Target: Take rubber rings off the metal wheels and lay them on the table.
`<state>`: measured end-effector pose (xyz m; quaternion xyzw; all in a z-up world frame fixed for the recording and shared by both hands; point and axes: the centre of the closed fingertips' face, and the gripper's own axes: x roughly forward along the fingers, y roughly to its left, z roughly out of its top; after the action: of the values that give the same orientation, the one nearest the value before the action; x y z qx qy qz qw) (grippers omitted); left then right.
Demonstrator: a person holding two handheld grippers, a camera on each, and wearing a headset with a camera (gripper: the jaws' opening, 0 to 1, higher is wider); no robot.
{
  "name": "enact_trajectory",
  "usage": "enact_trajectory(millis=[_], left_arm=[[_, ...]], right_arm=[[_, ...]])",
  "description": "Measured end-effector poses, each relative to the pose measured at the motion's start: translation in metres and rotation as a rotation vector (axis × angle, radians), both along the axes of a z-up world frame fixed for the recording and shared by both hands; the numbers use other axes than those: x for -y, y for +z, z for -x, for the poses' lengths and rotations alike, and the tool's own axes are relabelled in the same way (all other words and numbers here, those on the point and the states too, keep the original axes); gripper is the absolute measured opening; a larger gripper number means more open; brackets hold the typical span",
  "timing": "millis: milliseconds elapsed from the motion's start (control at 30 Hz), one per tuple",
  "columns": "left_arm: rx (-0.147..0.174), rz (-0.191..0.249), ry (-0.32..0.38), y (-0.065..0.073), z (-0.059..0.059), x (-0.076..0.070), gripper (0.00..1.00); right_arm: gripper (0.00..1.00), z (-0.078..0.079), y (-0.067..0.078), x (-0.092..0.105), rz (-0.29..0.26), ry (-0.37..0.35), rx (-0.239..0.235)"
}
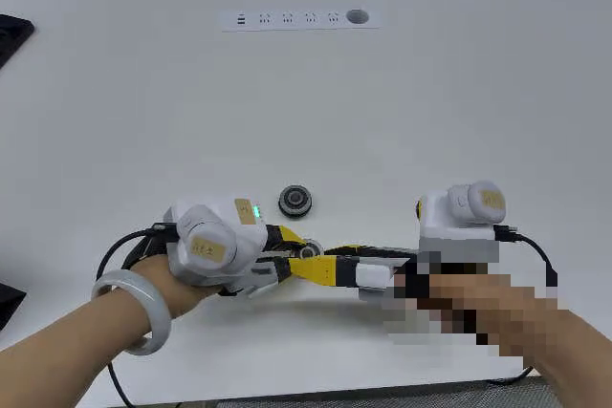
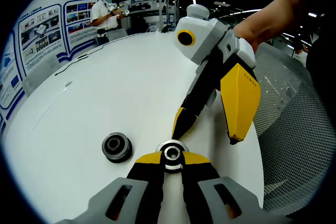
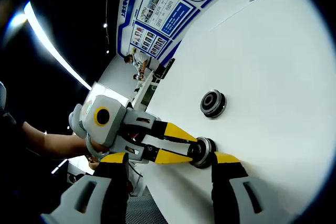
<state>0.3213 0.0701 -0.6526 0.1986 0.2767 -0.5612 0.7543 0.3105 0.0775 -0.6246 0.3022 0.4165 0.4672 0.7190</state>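
Observation:
A small metal wheel with a dark rubber ring (image 2: 172, 153) is clamped between the yellow tips of my left gripper (image 2: 172, 157), just above the white table. In the head view the same wheel (image 1: 308, 251) sits at the left gripper's (image 1: 302, 253) tips. My right gripper (image 1: 330, 260) reaches in from the right, open, its jaws set either side of the wheel (image 3: 202, 151). Its right fingertip (image 3: 224, 158) is close beside the wheel, and I cannot tell if they touch. A second ringed wheel (image 1: 295, 201) lies flat on the table just beyond.
A white power strip (image 1: 296, 18) lies at the far side of the table (image 1: 430, 102). A dark object (image 1: 11, 33) pokes in at the left edge. The table's front edge runs just below my hands. Cables trail from both grippers.

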Motion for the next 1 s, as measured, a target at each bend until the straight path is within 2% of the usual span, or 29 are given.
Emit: enact_trajectory(millis=[300,367,567,700,1000], left_arm=[[-0.001,0.001,0.003,-0.0001,-0.0001,-0.0001,0.12],[-0.001,0.001,0.003,-0.0001,-0.0001,-0.0001,0.12],[-0.002,0.004,0.005,-0.0001,-0.0002,-0.0006,0.12],[-0.002,0.004,0.004,0.0000,-0.0003,-0.0007,0.12],[-0.001,0.008,0.005,-0.0015,-0.0010,-0.0019,0.12]], right_arm=[[0.57,-0.0049,-0.0014,0.0014,-0.005,-0.023,-0.012],[0.59,-0.0060,-0.0020,0.0008,0.013,-0.021,0.009],[0.63,-0.0096,-0.0027,-0.0027,0.015,-0.025,0.020],[0.64,-0.0086,-0.0064,-0.0050,0.018,-0.013,0.011],[0.63,-0.0055,-0.0033,-0.0028,0.010,0.002,-0.003]])
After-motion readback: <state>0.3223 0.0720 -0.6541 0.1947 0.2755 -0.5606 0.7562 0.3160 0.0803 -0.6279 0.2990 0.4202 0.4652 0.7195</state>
